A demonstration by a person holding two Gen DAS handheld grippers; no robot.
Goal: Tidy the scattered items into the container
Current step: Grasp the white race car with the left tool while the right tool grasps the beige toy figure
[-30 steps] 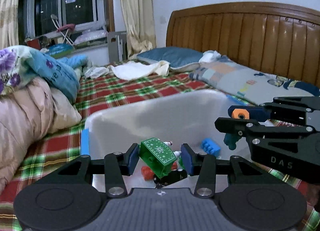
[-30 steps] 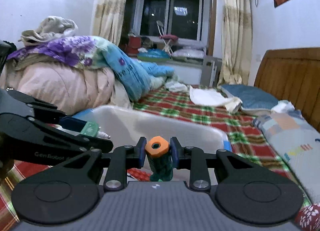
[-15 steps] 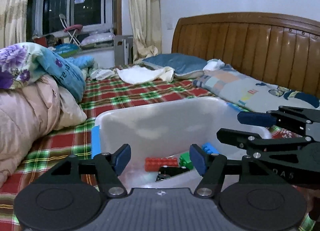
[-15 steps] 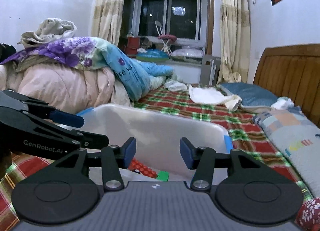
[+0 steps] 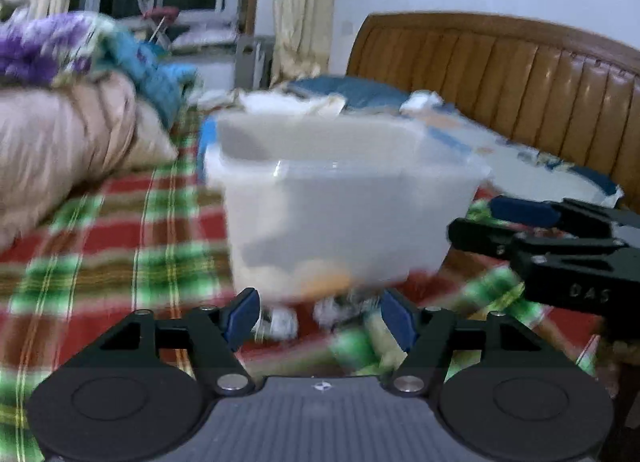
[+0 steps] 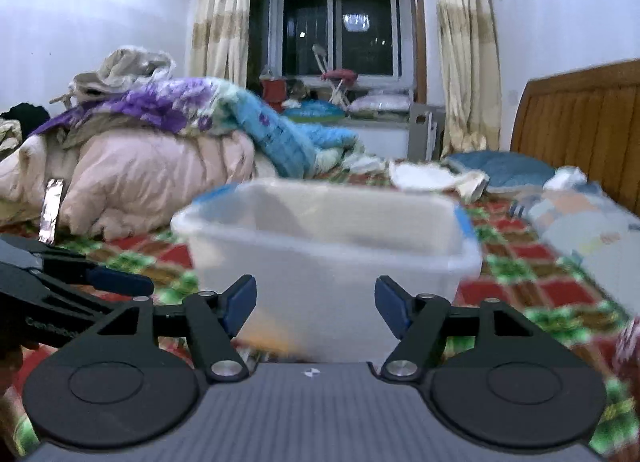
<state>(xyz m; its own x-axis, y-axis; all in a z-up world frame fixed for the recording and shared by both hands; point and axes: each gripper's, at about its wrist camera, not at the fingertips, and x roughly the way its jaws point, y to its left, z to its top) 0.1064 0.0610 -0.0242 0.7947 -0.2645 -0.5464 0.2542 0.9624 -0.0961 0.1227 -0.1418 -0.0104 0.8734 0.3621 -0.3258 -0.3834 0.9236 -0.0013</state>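
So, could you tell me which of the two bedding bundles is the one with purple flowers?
The upper quilt, purple-flowered and draped over the plain pink duvet beneath it.

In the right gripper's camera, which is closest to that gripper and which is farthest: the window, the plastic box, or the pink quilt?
1. The plastic box: just ahead of the right gripper, whose jaws are opening with nothing between them.
2. The pink quilt: farther back on the bed, to the left.
3. The window: farthest, on the back wall in the middle.
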